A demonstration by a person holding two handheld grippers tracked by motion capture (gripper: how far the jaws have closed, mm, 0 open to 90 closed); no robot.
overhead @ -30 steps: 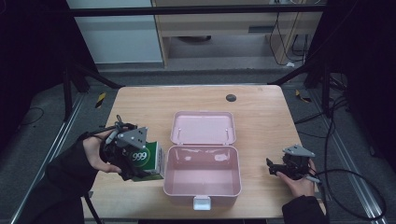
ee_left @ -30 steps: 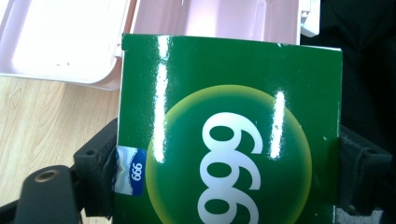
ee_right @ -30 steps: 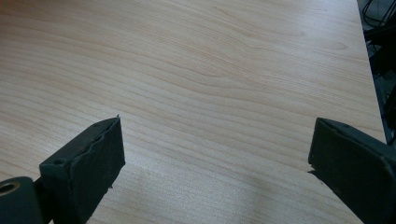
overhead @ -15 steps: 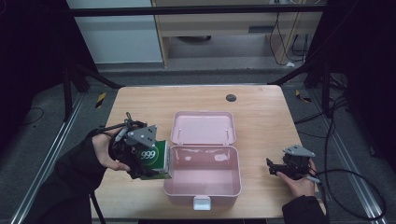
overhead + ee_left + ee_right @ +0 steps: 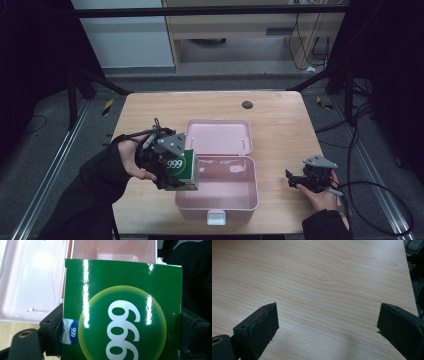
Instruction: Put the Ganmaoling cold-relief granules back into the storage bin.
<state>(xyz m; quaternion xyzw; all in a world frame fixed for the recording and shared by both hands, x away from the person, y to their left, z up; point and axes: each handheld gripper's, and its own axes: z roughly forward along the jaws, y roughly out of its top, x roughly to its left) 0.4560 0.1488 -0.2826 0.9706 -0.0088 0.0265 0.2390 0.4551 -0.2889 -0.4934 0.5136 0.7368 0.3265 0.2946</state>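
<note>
My left gripper (image 5: 172, 167) is shut on a green box (image 5: 181, 167) printed with a white "999". It holds the box in the air at the left rim of the open pink case (image 5: 220, 190). Seen close in the left gripper view, the green box (image 5: 122, 312) sits between both jaws, with the pink case (image 5: 32, 285) behind it. My right gripper (image 5: 295, 181) rests low at the table's right side, open, with nothing between its jaws. Bare wood shows past the right gripper (image 5: 327, 332).
The case's lid (image 5: 219, 136) lies flat open behind its tray. A small dark round spot (image 5: 247, 104) sits on the wooden table (image 5: 280, 125) near the far edge. Dark floor and metal rails surround the table.
My left gripper has carried the green box rightward, from beside the case to over its left rim. The right gripper has stayed where it was.
</note>
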